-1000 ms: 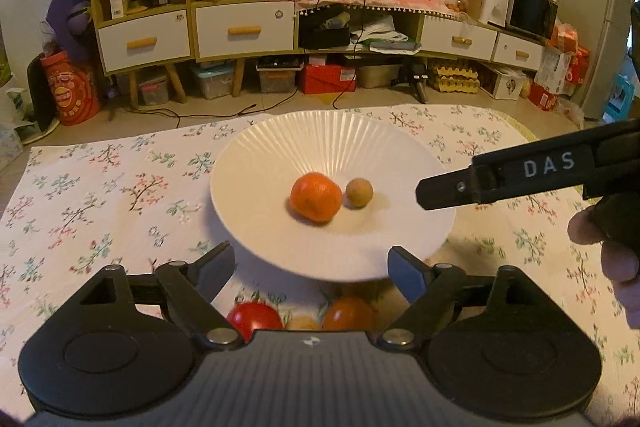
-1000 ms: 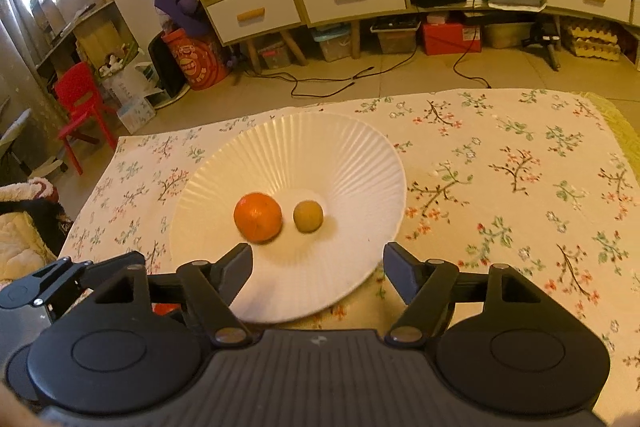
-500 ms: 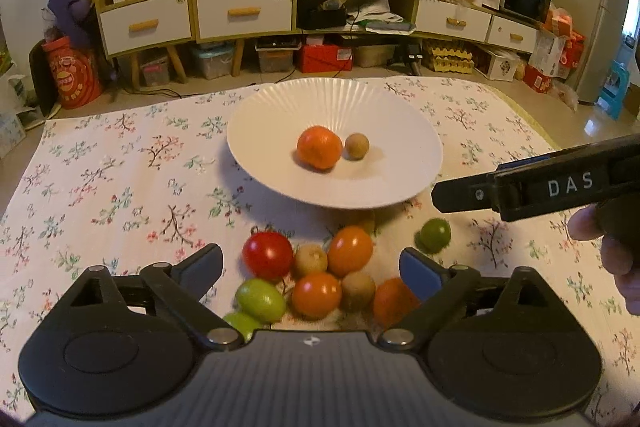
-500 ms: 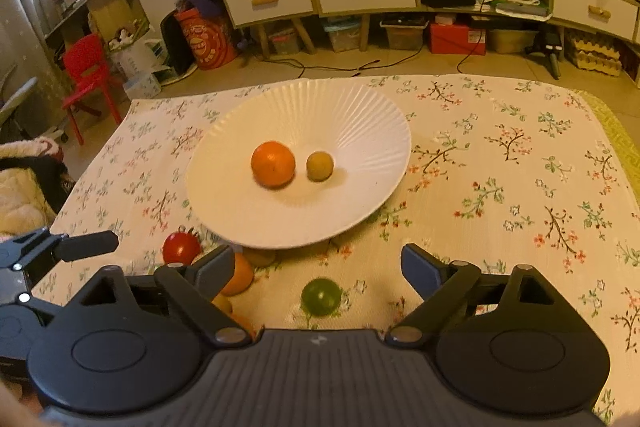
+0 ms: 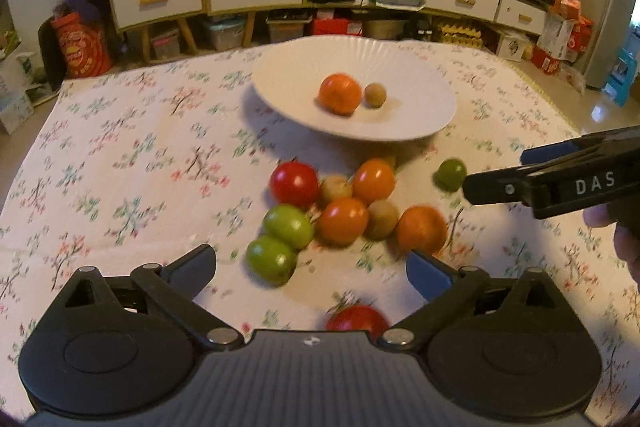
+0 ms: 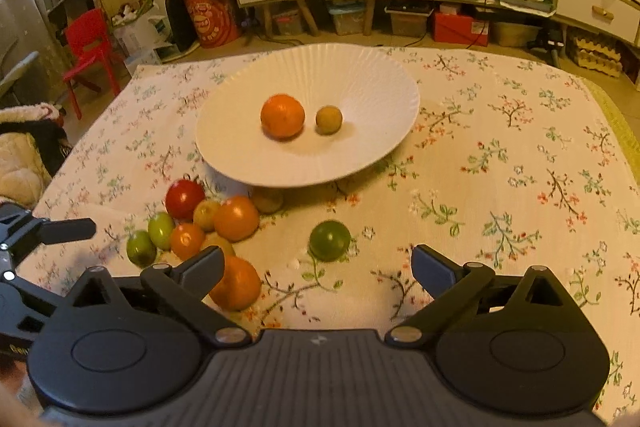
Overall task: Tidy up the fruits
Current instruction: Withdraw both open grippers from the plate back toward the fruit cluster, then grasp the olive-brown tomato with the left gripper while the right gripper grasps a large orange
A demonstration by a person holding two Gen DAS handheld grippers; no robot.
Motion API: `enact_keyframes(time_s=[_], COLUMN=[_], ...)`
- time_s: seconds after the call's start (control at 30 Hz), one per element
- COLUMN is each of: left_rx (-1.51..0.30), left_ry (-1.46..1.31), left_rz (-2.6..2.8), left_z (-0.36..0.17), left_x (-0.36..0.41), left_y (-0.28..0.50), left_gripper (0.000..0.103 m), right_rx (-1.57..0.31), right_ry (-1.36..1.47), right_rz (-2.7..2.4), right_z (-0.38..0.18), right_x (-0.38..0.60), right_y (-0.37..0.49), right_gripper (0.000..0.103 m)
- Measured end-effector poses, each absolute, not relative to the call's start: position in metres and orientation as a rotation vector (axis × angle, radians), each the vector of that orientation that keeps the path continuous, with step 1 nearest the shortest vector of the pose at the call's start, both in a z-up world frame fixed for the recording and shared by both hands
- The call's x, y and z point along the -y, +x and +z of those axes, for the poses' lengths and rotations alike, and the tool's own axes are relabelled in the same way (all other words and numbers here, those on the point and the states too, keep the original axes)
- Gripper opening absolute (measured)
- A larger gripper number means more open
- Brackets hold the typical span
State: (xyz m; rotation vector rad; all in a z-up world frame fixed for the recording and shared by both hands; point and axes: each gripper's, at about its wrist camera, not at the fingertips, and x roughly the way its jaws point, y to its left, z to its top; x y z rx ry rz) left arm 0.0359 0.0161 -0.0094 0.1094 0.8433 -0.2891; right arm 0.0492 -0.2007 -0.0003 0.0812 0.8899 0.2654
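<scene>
Left gripper (image 5: 310, 263) and right gripper (image 6: 316, 263) spread wide, jaws just opened, nothing between; orange (image 6: 282, 116) and small brown fruit (image 6: 328, 120) in white plate (image 6: 360, 75); loose fruit cluster (image 5: 344, 215) on floral tablecloth (image 6: 500, 155)

Two fruits (image 6: 300, 117) lie in the plate (image 6: 360, 75), others (image 6: 208, 223) before it.
</scene>
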Motion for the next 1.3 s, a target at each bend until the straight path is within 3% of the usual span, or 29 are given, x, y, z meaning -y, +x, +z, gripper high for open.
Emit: enact_keyframes(time_s=[0.83,1.1,1.3], left_rx=[-0.922,-0.979,-0.984], left_ry=[0.071,0.067,0.078], left_rz=[-0.382,-0.432,-0.437], left_z=[-0.023,-0.029,-0.029], left_x=[-0.040,-0.034,-0.032], left_y=[-0.003,-0.004,-0.003], left_gripper=[0.097,0.072,0.061], right_rx=[-0.916,-0.923,-0.925], right_ry=[-0.055,-0.055,-0.070], right_rz=[0.346,0.335,0.340], right_z=[-0.019,-0.024,-0.026], right_x=[0.168,0.164,0.159], right_y=[0.016,0.016,0.014], right_gripper=[0.101,0.101,0.101])
